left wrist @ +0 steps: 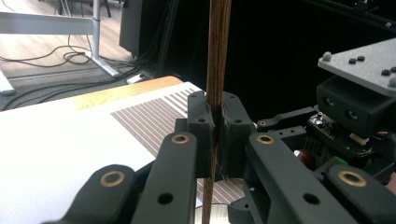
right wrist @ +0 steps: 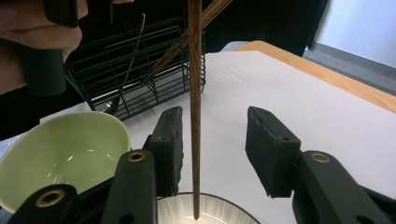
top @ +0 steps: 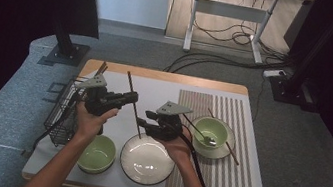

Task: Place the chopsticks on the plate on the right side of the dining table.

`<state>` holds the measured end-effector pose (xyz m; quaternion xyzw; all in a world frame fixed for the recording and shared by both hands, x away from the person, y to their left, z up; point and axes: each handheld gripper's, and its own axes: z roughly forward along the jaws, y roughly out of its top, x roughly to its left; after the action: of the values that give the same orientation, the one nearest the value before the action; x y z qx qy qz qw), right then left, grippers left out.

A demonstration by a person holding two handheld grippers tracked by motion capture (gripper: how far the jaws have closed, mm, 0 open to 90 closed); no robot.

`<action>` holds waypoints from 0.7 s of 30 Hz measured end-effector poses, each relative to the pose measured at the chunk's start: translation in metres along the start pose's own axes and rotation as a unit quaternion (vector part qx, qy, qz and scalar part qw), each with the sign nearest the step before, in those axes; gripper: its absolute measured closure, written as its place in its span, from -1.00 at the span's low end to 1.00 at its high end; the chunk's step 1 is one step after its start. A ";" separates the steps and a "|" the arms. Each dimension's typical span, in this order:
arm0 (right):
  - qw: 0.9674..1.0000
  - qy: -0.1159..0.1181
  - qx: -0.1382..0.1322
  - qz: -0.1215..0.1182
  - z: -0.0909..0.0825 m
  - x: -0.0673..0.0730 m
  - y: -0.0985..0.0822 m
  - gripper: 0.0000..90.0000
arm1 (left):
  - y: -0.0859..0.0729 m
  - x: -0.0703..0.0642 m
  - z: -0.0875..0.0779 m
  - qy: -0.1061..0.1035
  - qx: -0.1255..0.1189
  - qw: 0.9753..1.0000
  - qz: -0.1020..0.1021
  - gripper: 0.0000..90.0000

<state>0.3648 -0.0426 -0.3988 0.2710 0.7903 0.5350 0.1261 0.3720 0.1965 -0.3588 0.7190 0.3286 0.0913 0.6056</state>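
A dark wooden chopstick (top: 133,103) stands nearly upright, its lower tip over the white plate (top: 162,171). My left gripper (top: 132,99) is shut on the chopstick (left wrist: 218,46), which is pinched between the pads of the left gripper (left wrist: 217,121). My right gripper (top: 142,122) reaches in from the right, lower on the stick. Its jaws are open around the chopstick (right wrist: 194,93): the stick runs close to one pad with a wide gap to the other, in the mouth of the right gripper (right wrist: 217,140). The plate's rim (right wrist: 233,210) lies just below.
A black wire basket (top: 62,112) with more chopsticks and a utensil stands at the table's left edge, also seen as the basket (right wrist: 140,70). A green bowl (top: 96,153) sits left of the plate. Another green bowl (top: 212,130) on a saucer holds a spoon, on the striped mat (top: 233,170).
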 end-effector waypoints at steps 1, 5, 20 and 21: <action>1.000 0.003 0.000 0.000 0.000 0.001 0.002 0.30 | 0.000 0.000 0.001 -0.003 -0.001 1.000 -0.003 0.88; 1.000 0.005 -0.002 -0.004 0.002 0.003 0.006 0.32 | 0.000 0.000 0.002 -0.004 0.000 1.000 -0.003 0.88; 1.000 0.010 -0.001 -0.007 0.011 0.003 0.010 0.61 | -0.003 -0.002 0.006 -0.013 0.002 1.000 -0.009 0.88; 1.000 0.011 -0.002 -0.008 0.011 0.003 0.010 0.63 | -0.003 -0.002 0.006 -0.014 0.002 1.000 -0.010 0.88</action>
<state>0.3706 -0.0296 -0.3934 0.2589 0.7928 0.5381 0.1221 0.3728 0.1904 -0.3623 0.7183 0.3271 0.0745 0.6095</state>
